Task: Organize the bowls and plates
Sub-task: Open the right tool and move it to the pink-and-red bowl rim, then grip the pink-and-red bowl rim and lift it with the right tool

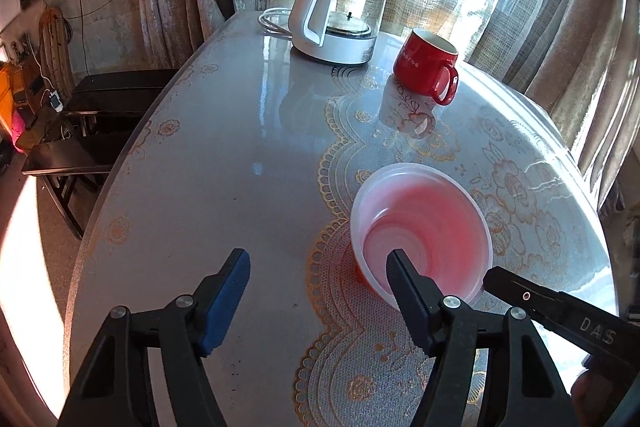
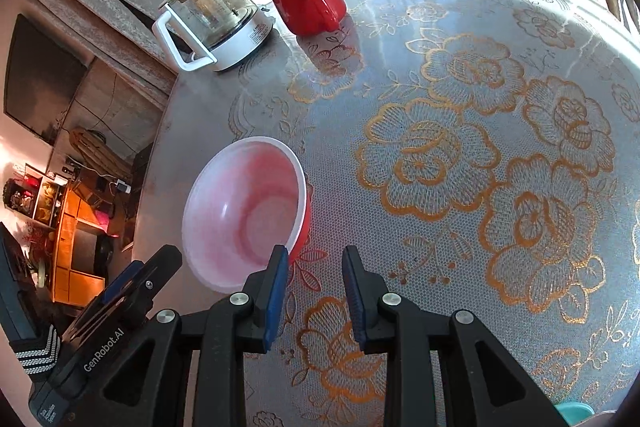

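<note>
bowl (image 1: 422,233): red outside, white-pink inside, upright on the table (image 1: 224,163), near edge, right of centre in the left wrist view; empty as far as can be seen
left gripper (image 1: 318,269): jaws wide apart, nothing clamped; right finger's tip overlaps the bowl's inside in view, contact can't be told
right gripper (image 2: 316,265): jaws narrowly apart, nothing between them; left finger just beside the bowl's near rim, touching or not unclear
handling guess: looks like thin plastic or melamine, so light, stiff, smooth; likely to slide on the glossy table cover if pushed sideways
grip guess: pinch the rim wall, one pad inside, one outside; near rim is closest to both tools
risk: one-sided rim pinch may tip it
far clutter: glass kettle (image 1: 340,7) and red mug (image 1: 426,67), well apart from the bowl
other: teal thing (image 2: 574,411) at near right edge, too cut off to identify
</note>
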`<state>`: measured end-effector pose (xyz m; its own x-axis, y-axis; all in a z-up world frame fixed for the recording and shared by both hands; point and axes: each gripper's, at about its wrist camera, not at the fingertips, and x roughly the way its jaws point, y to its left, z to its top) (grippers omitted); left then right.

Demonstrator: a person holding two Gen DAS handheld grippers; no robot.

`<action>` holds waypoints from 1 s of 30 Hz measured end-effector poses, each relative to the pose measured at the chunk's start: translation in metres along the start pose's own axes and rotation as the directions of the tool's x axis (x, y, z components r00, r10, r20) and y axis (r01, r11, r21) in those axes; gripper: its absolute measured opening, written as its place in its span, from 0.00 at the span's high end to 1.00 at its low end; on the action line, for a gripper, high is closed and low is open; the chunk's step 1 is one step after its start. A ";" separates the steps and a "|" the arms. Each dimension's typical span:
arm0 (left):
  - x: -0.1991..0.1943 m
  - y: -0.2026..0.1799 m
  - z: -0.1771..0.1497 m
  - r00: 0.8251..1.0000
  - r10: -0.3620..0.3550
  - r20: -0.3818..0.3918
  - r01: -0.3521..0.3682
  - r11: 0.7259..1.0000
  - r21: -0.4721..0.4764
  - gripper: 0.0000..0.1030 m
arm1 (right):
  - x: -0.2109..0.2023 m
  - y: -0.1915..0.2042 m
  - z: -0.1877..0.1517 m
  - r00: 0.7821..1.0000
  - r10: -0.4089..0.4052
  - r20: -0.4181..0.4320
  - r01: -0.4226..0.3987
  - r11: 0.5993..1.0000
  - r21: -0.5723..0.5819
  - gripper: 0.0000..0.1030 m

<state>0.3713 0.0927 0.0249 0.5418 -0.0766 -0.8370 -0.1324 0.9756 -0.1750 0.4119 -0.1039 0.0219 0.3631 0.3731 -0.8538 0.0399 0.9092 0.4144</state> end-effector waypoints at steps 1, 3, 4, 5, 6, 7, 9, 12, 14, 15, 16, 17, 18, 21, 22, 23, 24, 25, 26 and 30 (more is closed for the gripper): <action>0.002 0.000 0.001 1.000 -0.008 -0.002 0.008 1.000 0.002 0.34 | 0.003 0.000 0.002 1.000 0.005 -0.002 -0.005 1.000 0.009 0.73; 0.007 -0.001 0.002 1.000 -0.011 -0.007 0.011 1.000 0.006 0.37 | 0.010 0.000 0.004 1.000 0.010 -0.007 -0.010 1.000 0.022 0.73; 0.009 -0.002 0.003 1.000 -0.015 -0.009 0.015 1.000 0.009 0.40 | 0.011 0.000 0.004 1.000 0.013 -0.009 -0.012 1.000 0.023 0.73; 0.011 -0.003 0.003 1.000 -0.019 -0.010 0.019 1.000 0.014 0.44 | 0.013 0.001 0.004 1.000 0.010 -0.011 -0.010 1.000 0.020 0.73; 0.014 -0.005 0.004 1.000 -0.018 -0.018 0.018 1.000 0.022 0.47 | 0.014 0.001 0.004 1.000 0.007 -0.011 -0.007 1.000 0.016 0.73; 0.017 -0.007 0.004 0.999 -0.018 -0.027 0.019 0.999 0.027 0.52 | 0.014 0.002 0.002 1.000 0.010 -0.010 -0.010 1.000 0.011 0.74; 0.022 -0.010 0.004 0.999 -0.032 -0.044 0.033 0.999 0.032 0.62 | 0.017 0.003 0.002 1.000 0.024 -0.013 -0.024 1.000 0.002 0.78; 0.023 -0.015 0.003 0.997 -0.056 -0.057 0.058 0.998 0.038 0.78 | 0.018 0.006 0.001 0.999 0.044 -0.020 -0.044 0.999 -0.015 0.85; 0.021 -0.022 0.001 0.997 -0.039 -0.061 0.043 0.996 0.072 0.88 | 0.016 0.009 0.000 0.999 0.035 -0.025 -0.036 0.999 -0.031 0.88; 0.019 -0.024 -0.001 0.998 -0.027 -0.058 0.033 0.996 0.088 0.88 | 0.014 0.010 -0.002 0.999 0.043 -0.026 -0.043 0.998 -0.034 0.89; 0.017 -0.026 -0.003 0.998 -0.020 -0.055 0.025 0.995 0.096 0.88 | 0.012 0.011 -0.003 0.998 0.049 -0.026 -0.050 0.998 -0.038 0.90; 0.015 -0.026 -0.005 0.998 -0.020 -0.055 0.026 0.995 0.098 0.88 | 0.010 0.012 -0.005 0.999 0.047 -0.022 -0.048 0.998 -0.044 0.90; 0.013 -0.026 -0.007 0.998 -0.025 -0.056 0.030 0.995 0.096 0.88 | 0.007 0.012 -0.007 0.999 0.045 -0.019 -0.046 0.998 -0.048 0.90; 0.008 -0.024 -0.012 0.997 -0.038 -0.061 0.044 0.995 0.089 0.88 | 0.001 0.012 -0.012 0.999 0.043 -0.014 -0.044 0.998 -0.051 0.90; 0.006 -0.023 -0.015 0.997 -0.043 -0.063 0.049 0.995 0.088 0.88 | -0.001 0.011 -0.015 0.999 0.043 -0.015 -0.043 0.998 -0.050 0.90; 0.003 -0.023 -0.017 0.997 -0.048 -0.063 0.053 0.994 0.091 0.88 | -0.002 0.010 -0.017 0.999 0.042 -0.015 -0.043 0.998 -0.049 0.90; 0.000 -0.022 -0.020 0.997 -0.049 -0.062 0.055 0.994 0.094 0.88 | -0.004 0.009 -0.020 0.999 0.042 -0.015 -0.042 0.998 -0.049 0.90; -0.002 -0.022 -0.023 0.997 -0.051 -0.061 0.057 0.994 0.096 0.88 | -0.005 0.008 -0.023 0.999 0.044 -0.016 -0.045 0.998 -0.049 0.90; -0.005 -0.021 -0.026 0.997 -0.056 -0.062 0.062 0.993 0.097 0.88 | -0.006 0.007 -0.026 0.999 0.047 -0.018 -0.048 0.998 -0.047 0.90; -0.016 -0.018 -0.039 0.994 -0.086 -0.066 0.091 0.992 0.092 0.88 | -0.010 0.002 -0.036 0.998 0.055 -0.029 -0.056 0.997 -0.043 0.90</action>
<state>0.3327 0.0683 0.0215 0.4948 -0.1733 -0.8515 -0.0056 0.9792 -0.2026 0.3747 -0.0995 0.0195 0.3378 0.4278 -0.8384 -0.0208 0.8939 0.4477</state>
